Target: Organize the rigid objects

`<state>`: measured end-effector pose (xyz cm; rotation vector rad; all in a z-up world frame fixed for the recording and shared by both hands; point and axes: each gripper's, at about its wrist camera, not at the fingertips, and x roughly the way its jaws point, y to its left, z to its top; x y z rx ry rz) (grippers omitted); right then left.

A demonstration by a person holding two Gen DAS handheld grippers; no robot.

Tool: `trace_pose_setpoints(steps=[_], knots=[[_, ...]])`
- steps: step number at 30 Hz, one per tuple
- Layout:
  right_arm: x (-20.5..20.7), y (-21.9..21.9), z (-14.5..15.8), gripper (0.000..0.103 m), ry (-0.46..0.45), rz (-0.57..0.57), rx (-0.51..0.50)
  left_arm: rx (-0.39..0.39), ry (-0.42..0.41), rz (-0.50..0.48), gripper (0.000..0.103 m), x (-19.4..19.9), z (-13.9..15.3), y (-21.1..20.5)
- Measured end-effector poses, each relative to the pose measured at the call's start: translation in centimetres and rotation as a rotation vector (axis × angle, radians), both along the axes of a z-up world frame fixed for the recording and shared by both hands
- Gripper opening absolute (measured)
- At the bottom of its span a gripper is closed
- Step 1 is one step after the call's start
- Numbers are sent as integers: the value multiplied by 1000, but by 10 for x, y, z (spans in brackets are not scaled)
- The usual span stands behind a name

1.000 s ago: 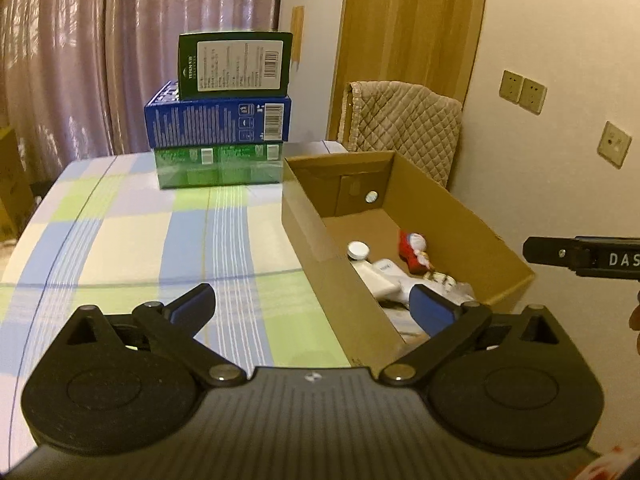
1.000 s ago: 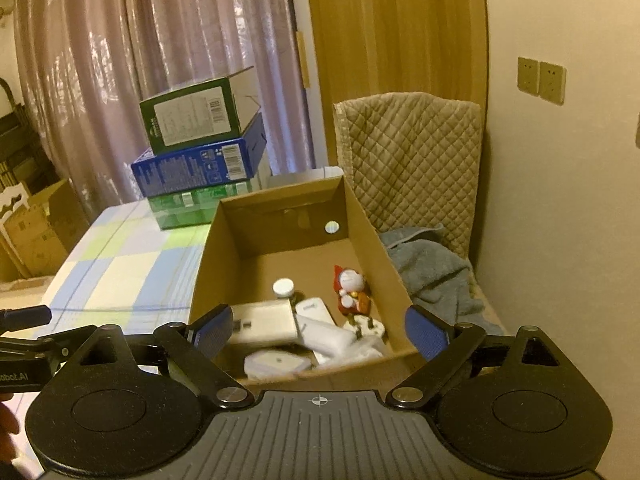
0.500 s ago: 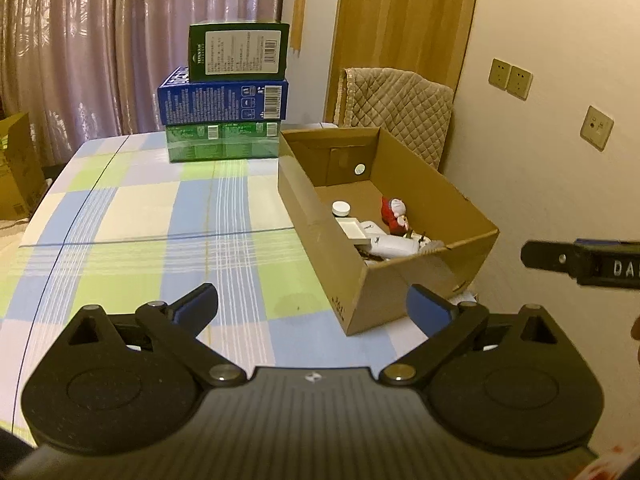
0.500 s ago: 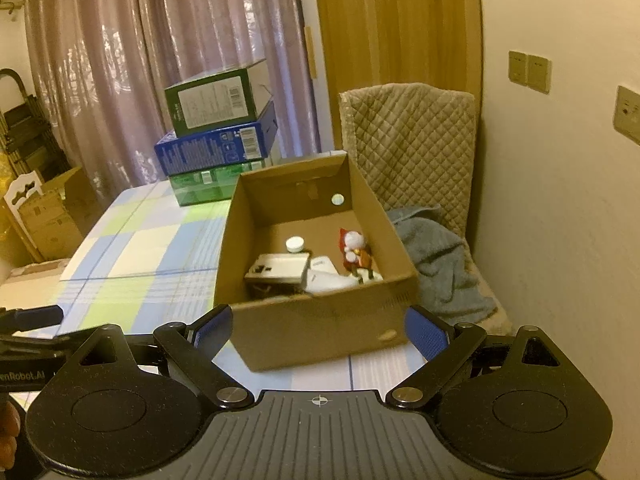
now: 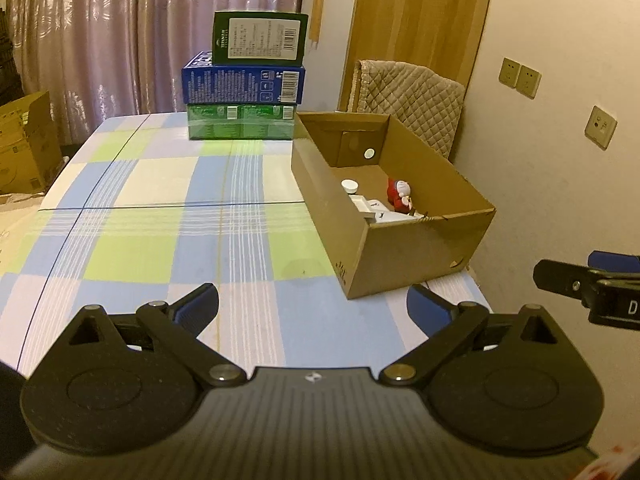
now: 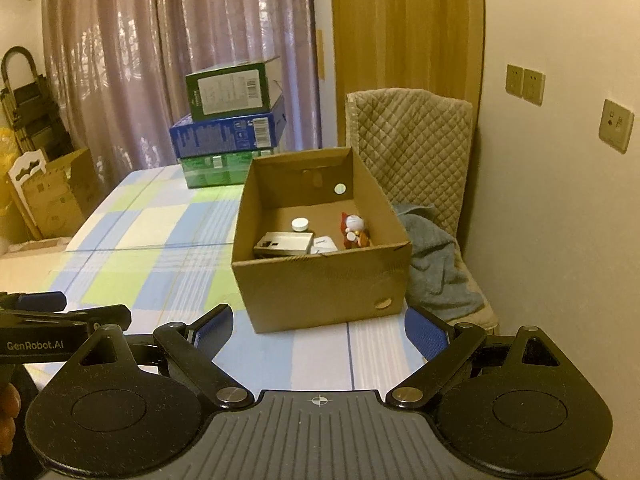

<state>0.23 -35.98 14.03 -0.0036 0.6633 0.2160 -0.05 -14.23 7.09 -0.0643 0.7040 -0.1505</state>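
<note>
- The cardboard box [image 6: 320, 248] sits centre frame in my right wrist view, open-topped, on the checked tablecloth [image 5: 160, 216] near the table's right edge.
- Inside it lie the rigid objects: a flat grey-white device [image 6: 284, 243], a round white cap [image 6: 300, 224], a white adapter [image 6: 325, 245] and a red-and-white figurine [image 6: 353, 229], all clustered toward the box's near wall.
- My right gripper [image 6: 319, 334] fills the bottom of that frame, its blue pads spread wide with nothing between them, short of the box's near wall.
- My left gripper [image 5: 313, 307] sits at the bottom of its own frame, likewise spread and empty, over bare tablecloth to the left of the box.
- At upper centre, three stacked cartons [image 5: 244, 92], dark green on blue on light green, stand at the table's far end, just beside the box's far corner.
- At right, a quilted chair [image 6: 412, 140] holds a grey cloth [image 6: 436, 264] on its seat, beside a cream wall with sockets.
- At far left, another cardboard carton [image 5: 24, 144] rests on the floor before pink curtains.
- I judge the items are already gathered, with both hands free between steps.
- The next move likely calls for choosing a target: either reaching back over the box rim, or going for the cartons. I cannot tell which.
</note>
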Motion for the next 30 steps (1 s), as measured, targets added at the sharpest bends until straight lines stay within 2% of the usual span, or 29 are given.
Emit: trace_pose_setpoints(steps=[9,30], knots=[[-13,4,-13,90,28,0,-7,-6,24,4,99,-18,-9,7],[-15,10,-15,90,27,14,-6,-7,8,4,99,-21,-8,5]])
